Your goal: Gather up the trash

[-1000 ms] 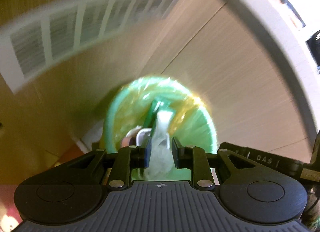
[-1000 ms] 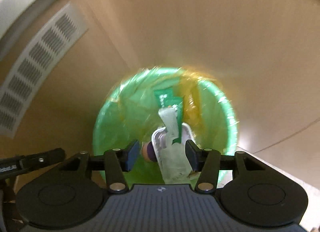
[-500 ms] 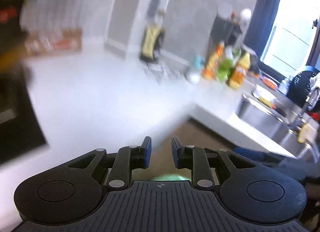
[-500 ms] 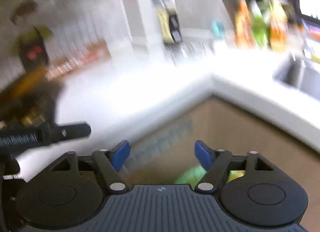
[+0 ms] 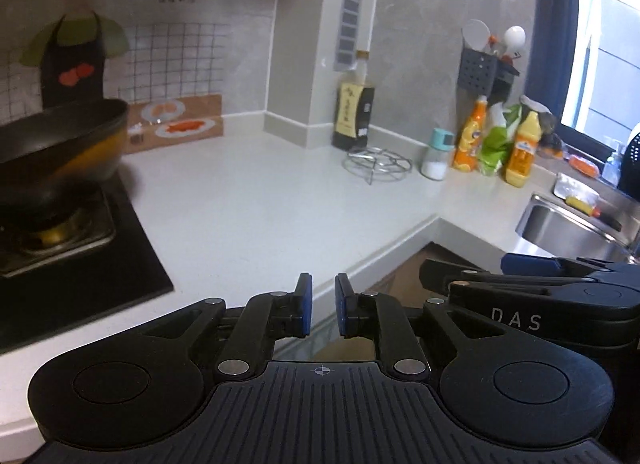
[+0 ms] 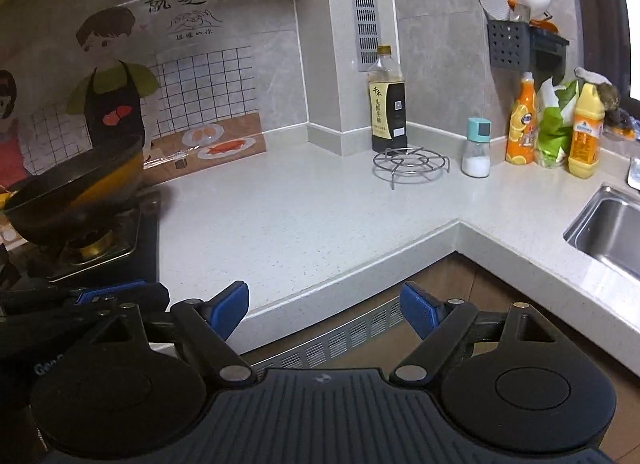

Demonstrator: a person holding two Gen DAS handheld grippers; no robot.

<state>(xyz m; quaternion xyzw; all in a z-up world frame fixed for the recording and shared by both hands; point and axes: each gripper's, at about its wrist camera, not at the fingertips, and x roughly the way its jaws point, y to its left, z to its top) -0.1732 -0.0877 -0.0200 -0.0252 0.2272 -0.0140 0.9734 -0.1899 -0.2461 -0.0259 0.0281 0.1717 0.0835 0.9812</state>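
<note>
Both grippers are held above the edge of the bench (image 6: 304,215), pointing slightly downward across it toward the corner wall.

Left gripper (image 5: 323,310): jaws closing, a narrow gap left between the blue pads, nothing between them. The right gripper's body sits just beside it at the right of the left view.

Right gripper (image 6: 324,310): jaws spread wide, empty; through the gap show the bench edge and a vent grille (image 6: 340,334) in the cabinet below.

Task item: no trash and no bin is visible in either view. Its location cannot be told.

On the bench: a wok (image 6: 76,191) on the stove (image 5: 76,260) at left, a dark bottle (image 6: 387,103), a wire trivet (image 6: 410,163), a shaker (image 6: 477,147), and orange and yellow bottles (image 6: 582,131) flanking a green bag near the sink (image 6: 612,227).

Obscured: the sink is cut off at the frame edge in the right view; the wok's contents cannot be made out; the floor beneath the grippers is largely hidden by their bodies. The bottle labels are too small to read.
</note>
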